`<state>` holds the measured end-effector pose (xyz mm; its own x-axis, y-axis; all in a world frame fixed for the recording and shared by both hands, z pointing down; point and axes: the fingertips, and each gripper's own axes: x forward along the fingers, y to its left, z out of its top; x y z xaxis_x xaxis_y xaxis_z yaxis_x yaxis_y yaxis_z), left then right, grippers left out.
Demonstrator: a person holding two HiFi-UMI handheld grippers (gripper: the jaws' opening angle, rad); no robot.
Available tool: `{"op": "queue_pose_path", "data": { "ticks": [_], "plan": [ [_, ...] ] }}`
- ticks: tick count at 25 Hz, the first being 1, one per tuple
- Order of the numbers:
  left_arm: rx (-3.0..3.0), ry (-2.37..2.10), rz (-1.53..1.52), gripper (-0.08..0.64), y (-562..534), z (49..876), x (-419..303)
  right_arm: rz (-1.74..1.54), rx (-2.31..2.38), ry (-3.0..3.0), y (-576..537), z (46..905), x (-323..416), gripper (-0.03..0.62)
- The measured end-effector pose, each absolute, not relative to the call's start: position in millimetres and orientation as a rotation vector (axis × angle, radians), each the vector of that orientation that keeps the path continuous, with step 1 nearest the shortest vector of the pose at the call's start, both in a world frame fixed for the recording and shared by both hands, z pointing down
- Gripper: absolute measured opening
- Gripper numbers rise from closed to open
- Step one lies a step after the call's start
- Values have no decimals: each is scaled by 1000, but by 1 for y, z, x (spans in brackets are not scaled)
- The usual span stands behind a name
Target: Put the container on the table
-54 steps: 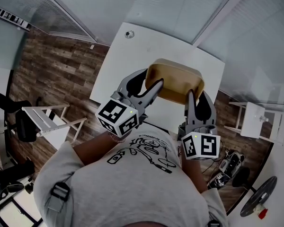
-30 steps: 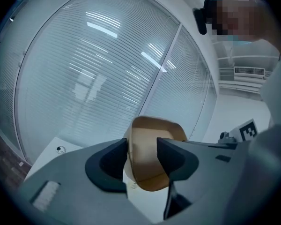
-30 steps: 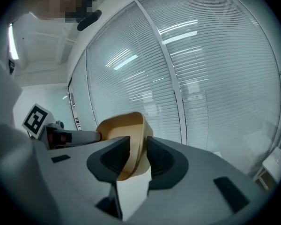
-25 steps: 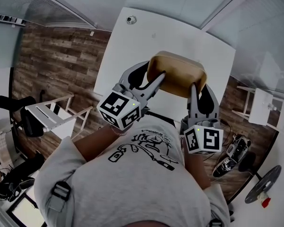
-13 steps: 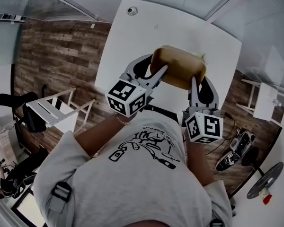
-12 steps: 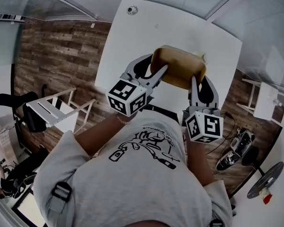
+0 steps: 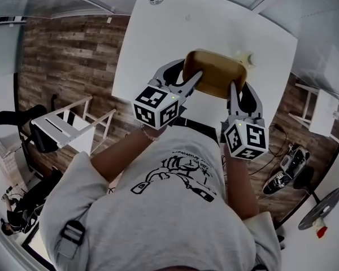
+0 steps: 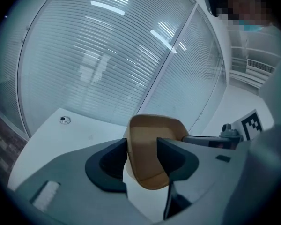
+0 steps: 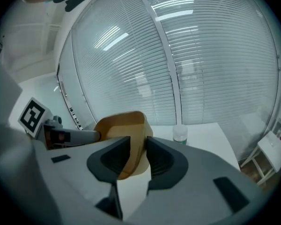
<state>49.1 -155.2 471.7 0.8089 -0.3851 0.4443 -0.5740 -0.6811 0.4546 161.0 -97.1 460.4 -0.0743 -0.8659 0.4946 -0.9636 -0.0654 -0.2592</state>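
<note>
Cool, even light comes through the blinds (image 8: 107,55), with bright streaks of glare at the upper centre of both gripper views. Fisheye bending everywhere; dark corners there. My left gripper (image 8: 142,146) and right gripper (image 9: 138,142) loom soft, close to the lens.

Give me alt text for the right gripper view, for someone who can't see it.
The right gripper has its two grey jaws shut on the wall of a tan container, whose far side the left gripper holds. Behind it, a small clear bottle stands on a white table before slatted blinds.
</note>
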Motion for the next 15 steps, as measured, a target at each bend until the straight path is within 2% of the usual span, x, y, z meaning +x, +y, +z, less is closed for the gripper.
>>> {"op": "queue_pose_path", "data": {
  "ticks": [15],
  "plan": [
    [2330, -701, 514, 187, -168, 548, 52, 965, 1939, -1945, -110, 542, 164, 100]
  ]
}}
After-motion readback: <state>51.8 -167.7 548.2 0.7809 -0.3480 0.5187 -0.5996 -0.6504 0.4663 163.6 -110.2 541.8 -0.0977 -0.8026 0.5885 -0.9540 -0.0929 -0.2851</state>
